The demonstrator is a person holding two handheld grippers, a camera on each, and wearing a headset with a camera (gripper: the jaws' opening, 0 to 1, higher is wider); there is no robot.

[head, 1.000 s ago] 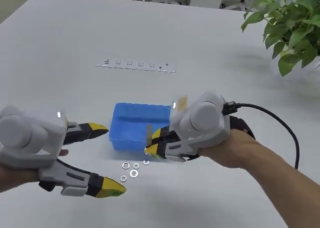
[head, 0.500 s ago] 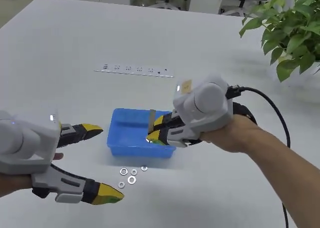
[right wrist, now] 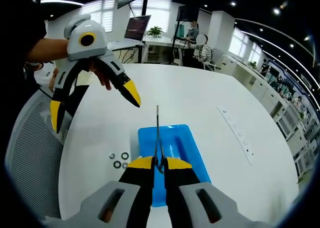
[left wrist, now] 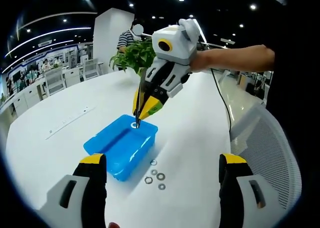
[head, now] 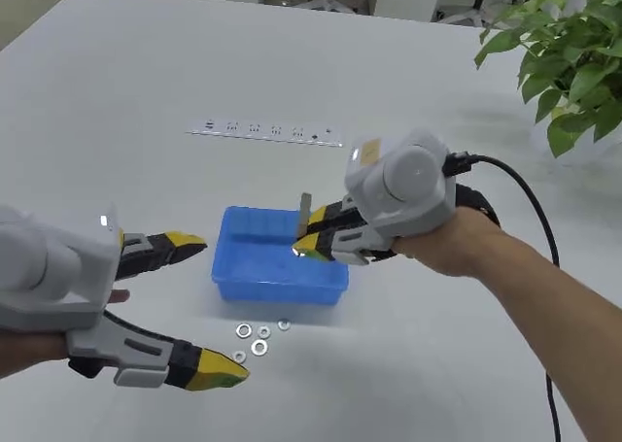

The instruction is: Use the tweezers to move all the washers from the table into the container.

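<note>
Jaws of the right gripper are clenched on the tweezers and hold them, tips down, over the right part of the blue container. I judge this is so that a washer can drop inside. Jaws of the left gripper stand wide apart and grasp nothing. It hangs to the left of the container and is probably only waiting. A few washers lie loose on the table just in front of the container, so the work is not finished.

From the left gripper view, the tweezers end just above the container's far rim, with perhaps a small ring at the tip; it is too small to be sure. The right gripper view looks along the tweezers and shows their blades almost together over the container.
</note>
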